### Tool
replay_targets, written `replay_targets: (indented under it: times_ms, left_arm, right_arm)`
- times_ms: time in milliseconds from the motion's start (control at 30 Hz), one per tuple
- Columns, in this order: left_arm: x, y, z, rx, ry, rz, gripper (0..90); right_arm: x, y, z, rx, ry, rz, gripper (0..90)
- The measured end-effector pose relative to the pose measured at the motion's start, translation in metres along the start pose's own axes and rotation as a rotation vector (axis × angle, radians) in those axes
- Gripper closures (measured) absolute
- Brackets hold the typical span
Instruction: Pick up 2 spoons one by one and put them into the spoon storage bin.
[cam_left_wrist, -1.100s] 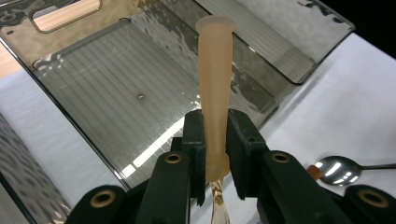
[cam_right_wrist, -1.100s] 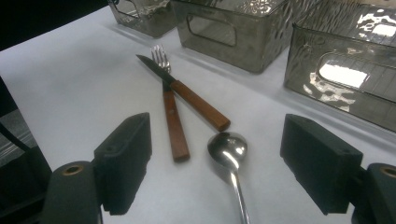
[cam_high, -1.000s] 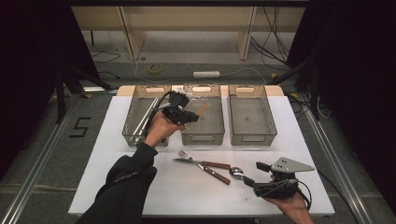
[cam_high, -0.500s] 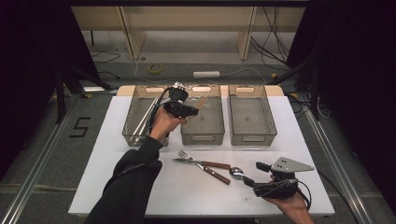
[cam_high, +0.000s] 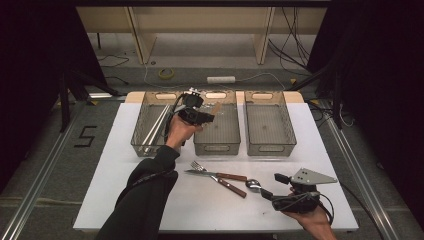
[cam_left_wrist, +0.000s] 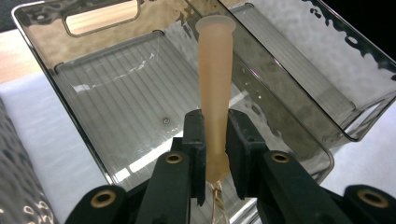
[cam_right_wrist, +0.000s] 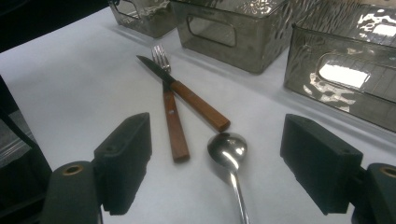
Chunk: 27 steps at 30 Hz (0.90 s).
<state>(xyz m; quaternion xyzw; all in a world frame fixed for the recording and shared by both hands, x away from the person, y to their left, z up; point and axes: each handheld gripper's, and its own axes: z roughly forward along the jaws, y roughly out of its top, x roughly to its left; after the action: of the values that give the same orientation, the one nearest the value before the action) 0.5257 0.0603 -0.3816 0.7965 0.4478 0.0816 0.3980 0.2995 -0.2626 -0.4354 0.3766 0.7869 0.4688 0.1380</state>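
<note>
Left gripper (cam_left_wrist: 215, 140) clamps our wooden handle (cam_left_wrist: 215, 84) over the middle bin (cam_high: 220, 131); its working end is hidden. Right gripper (cam_right_wrist: 224, 172) gapes wide, empty, near the table's (cam_high: 125, 170) front edge.

Left gripper (cam_high: 212, 113): position altered. Now sits farther from the person than a second ago, raised over the near-left part of the middle smoked-plastic bin (cam_high: 217, 123), its forearm stretched further forward. Pale orange wooden handle (cam_left_wrist: 215, 88) clamped between its jaws has travelled with it and now points out over that bin's ribbed floor.
</note>
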Motion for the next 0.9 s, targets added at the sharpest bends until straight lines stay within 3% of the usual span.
replay_targets:
  times_ms: [400, 633, 700, 767, 900]
  left_arm:
    - [-0.003, 0.0, 0.013, -0.002, 0.02, -0.01, 77.8]
    - [0.003, -0.005, 0.017, -0.015, 0.043, -0.053, 76.0]
    - [0.005, -0.004, 0.016, -0.017, 0.052, -0.064, 70.7]
    - [0.006, -0.003, 0.013, -0.025, 0.026, -0.082, 62.1]
    - [0.003, -0.002, 0.004, -0.016, 0.024, -0.067, 50.2]
  right_arm:
    - [0.0, 0.0, 0.0, -0.001, 0.002, 0.001, 25.9]
    - [0.0, 0.0, 0.0, 0.002, 0.002, 0.0, 25.9]
    - [0.0, 0.0, 0.0, 0.002, 0.001, 0.0, 25.9]
    - [0.0, 0.0, 0.0, 0.0, 0.003, -0.002, 25.9]
    - [-0.001, 0.0, 0.0, 0.003, 0.0, 0.004, 25.9]
